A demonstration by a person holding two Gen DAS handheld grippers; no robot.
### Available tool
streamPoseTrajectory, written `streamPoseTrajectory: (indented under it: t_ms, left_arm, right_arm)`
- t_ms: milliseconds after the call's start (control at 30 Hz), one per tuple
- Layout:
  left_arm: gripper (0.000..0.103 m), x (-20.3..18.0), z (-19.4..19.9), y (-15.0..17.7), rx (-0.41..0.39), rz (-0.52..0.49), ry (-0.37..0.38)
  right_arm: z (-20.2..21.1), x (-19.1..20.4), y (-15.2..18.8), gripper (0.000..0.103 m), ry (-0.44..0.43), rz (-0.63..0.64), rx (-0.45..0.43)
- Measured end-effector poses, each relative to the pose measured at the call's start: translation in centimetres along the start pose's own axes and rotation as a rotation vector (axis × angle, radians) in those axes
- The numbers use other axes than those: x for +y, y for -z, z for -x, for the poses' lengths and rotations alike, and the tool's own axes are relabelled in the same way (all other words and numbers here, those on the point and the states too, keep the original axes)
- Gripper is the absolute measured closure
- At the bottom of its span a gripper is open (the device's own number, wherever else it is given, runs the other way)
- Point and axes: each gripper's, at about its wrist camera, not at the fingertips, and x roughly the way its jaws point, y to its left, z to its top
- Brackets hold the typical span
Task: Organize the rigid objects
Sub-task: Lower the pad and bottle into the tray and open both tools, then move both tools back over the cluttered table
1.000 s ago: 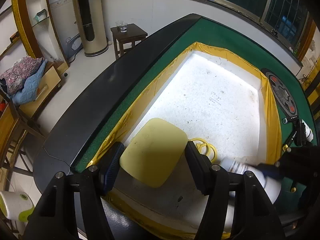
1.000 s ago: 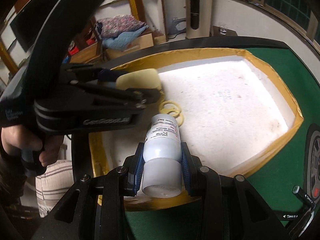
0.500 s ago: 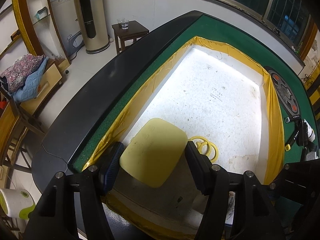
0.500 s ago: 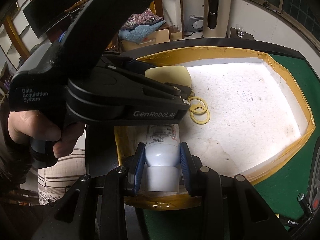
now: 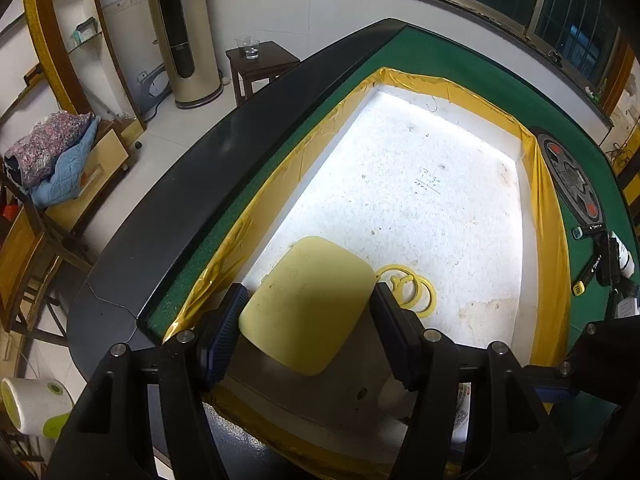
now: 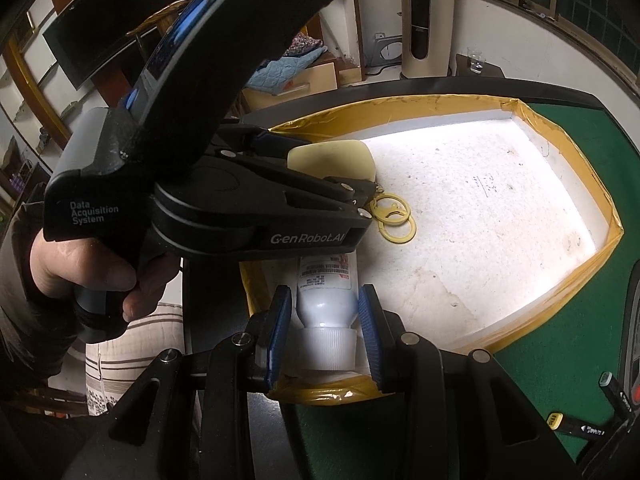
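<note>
Left gripper (image 5: 306, 312) clamped on yellow pad (image 5: 308, 304); right gripper (image 6: 324, 320) clamped on white bottle (image 6: 326, 292), both above white tray (image 5: 420, 200).

A tall beige tower fan (image 5: 182, 36) is seen standing on the tiled floor at the far left, with a small dark wooden stool (image 5: 260, 62) just to its right, on which two clear cups (image 5: 249, 47) are set. Folded quilts (image 5: 48, 156) are piled on a wooden cabinet at the left. A white paper roll (image 5: 30, 404) is seen at the near left.
</note>
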Motion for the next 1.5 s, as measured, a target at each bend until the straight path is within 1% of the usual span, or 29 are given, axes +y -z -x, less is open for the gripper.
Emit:
streamPoseTrajectory:
  t_ms: [200, 467, 667, 767, 800, 833, 900, 967, 1067, 1133, 1267, 1333, 1500]
  left_arm:
    - [0.040, -0.7, 0.9, 0.7, -0.032, -0.033, -0.048]
    - [0.040, -0.8, 1.8, 1.4, -0.064, -0.045, -0.084]
    - [0.040, -1.0, 2.6, 1.6, -0.097, -0.062, -0.108]
    - [0.040, -1.1, 3.4, 1.6, -0.120, -0.065, -0.098]
    - [0.040, -1.1, 3.6, 1.6, -0.127, -0.065, -0.089]
    - [0.040, -1.1, 3.8, 1.5, -0.132, -0.062, -0.077]
    - [0.040, -1.0, 4.1, 1.5, -0.140, -0.051, -0.043]
    - [0.040, -0.9, 4.5, 1.5, -0.149, -0.036, -0.016]
    - [0.040, -1.3, 5.1, 1.6, -0.159, -0.040, -0.016]
    - [0.040, -1.9, 5.7, 1.6, -0.171, -0.053, -0.016]
    - [0.040, -3.4, 6.9, 1.7, -0.199, -0.087, -0.011]
    - [0.040, -4.4, 7.4, 1.7, -0.210, -0.112, -0.004]
    - [0.039, -6.9, 8.1, 1.7, -0.227, -0.168, 0.012]
  right_arm:
    - [0.9, 0.3, 0.4, 0.071, 0.006, -0.001, -0.020]
    - [3.0, 0.2, 1.4, 0.071, 0.017, -0.022, -0.067]
    - [4.4, -1.0, 2.5, 0.065, 0.026, -0.077, -0.116]
    - [5.3, -1.8, 3.4, 0.062, 0.030, -0.121, -0.145]
    - [5.4, -2.1, 3.6, 0.059, 0.032, -0.136, -0.152]
    - [5.7, -2.5, 4.0, 0.055, 0.036, -0.155, -0.163]
    - [6.2, -2.8, 4.7, 0.052, 0.043, -0.188, -0.182]
    - [6.8, -3.2, 5.0, 0.051, 0.047, -0.222, -0.199]
    - [7.6, -3.7, 6.3, 0.045, 0.060, -0.270, -0.225]
    - [8.2, -4.3, 7.2, 0.041, 0.070, -0.306, -0.243]
    - [9.1, -5.0, 9.2, 0.038, 0.098, -0.383, -0.264]
    - [9.6, -5.6, 10.4, 0.035, 0.129, -0.423, -0.269]
    - [11.2, -6.8, 12.8, 0.034, 0.179, -0.501, -0.281]
